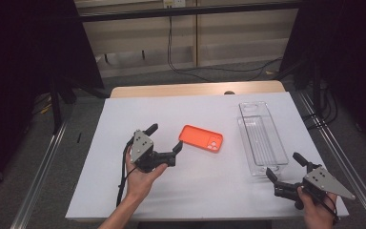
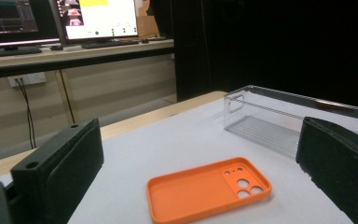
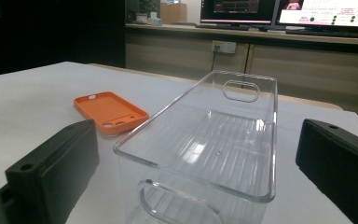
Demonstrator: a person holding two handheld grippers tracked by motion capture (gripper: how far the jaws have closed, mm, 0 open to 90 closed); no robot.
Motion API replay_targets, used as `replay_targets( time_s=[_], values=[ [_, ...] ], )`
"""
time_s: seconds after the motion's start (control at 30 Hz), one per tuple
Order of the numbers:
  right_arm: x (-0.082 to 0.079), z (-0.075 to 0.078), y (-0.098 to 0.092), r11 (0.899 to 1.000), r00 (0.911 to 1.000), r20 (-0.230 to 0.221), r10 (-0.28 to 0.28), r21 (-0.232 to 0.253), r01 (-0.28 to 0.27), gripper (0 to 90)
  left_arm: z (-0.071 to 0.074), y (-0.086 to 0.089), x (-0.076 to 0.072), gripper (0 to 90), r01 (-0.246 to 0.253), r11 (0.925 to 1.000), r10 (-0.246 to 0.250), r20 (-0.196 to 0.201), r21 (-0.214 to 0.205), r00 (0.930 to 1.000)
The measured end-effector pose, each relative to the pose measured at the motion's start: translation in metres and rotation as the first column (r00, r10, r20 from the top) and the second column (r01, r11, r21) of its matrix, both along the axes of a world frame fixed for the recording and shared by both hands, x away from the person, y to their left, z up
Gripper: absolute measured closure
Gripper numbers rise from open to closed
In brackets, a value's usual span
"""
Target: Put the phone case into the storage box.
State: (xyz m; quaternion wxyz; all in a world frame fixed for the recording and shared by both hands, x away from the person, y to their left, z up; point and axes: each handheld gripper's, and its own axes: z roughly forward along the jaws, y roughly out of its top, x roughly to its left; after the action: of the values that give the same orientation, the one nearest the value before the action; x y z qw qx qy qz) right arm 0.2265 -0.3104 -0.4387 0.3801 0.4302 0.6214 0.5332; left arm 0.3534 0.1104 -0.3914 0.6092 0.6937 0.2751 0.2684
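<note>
An orange phone case [image 1: 201, 137] lies hollow side up in the middle of the white table, its camera cutouts toward the right. My left gripper [image 1: 164, 137] is open just left of it, jaws pointing at the case [image 2: 208, 189] with nothing between them. A clear plastic bin [image 1: 261, 137] stands lengthwise at the right, empty. My right gripper [image 1: 286, 165] is open at the bin's near end, close to its near wall [image 3: 200, 154], jaws spread about as wide as the bin. The orange case [image 3: 110, 112] lies to the left of the bin in the right gripper view.
The white table top [image 1: 124, 191] ends in a wooden strip [image 1: 171, 89] at the far side. Metal rails [image 1: 43, 167] run along both sides on the floor. Cables [image 1: 181, 67] lie on the floor behind. Monitors [image 2: 100, 18] sit on a desk beyond.
</note>
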Motion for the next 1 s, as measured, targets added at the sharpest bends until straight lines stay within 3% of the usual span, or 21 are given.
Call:
replay_targets(
  time_s=[0.37,0.57,0.77,0.93,1.0],
  values=[
    [0.0,0.0,0.0,1.0,1.0,0.004,0.005,-0.002,-0.005,0.0,-0.012,-0.022,0.015,2.4,0.031,0.9987,-0.03,-0.026,0.04,0.9992],
    [-0.001,0.001,-0.001,1.0,1.0,0.006,0.005,-0.003,-0.005,0.0,-0.02,-0.029,0.026,4.3,0.014,0.9979,-0.012,-0.025,0.063,0.9996],
    [0.0,0.0,0.0,1.0,1.0,0.006,0.006,-0.004,-0.006,0.0,-0.022,-0.037,0.038,7.6,0.001,0.9991,-0.001,-0.018,0.042,0.9998],
    [-0.001,0.0,-0.001,1.0,1.0,0.001,0.009,-0.004,-0.009,0.0,-0.02,-0.042,0.043,14.9,0.013,0.9999,-0.013,-0.057,-0.006,0.9983],
    [-0.001,0.0,-0.001,1.0,1.0,0.003,0.009,-0.007,-0.009,0.0,-0.021,-0.043,0.043,16.0,0.017,0.9999,-0.017,-0.063,-0.005,0.9978]
  ],
)
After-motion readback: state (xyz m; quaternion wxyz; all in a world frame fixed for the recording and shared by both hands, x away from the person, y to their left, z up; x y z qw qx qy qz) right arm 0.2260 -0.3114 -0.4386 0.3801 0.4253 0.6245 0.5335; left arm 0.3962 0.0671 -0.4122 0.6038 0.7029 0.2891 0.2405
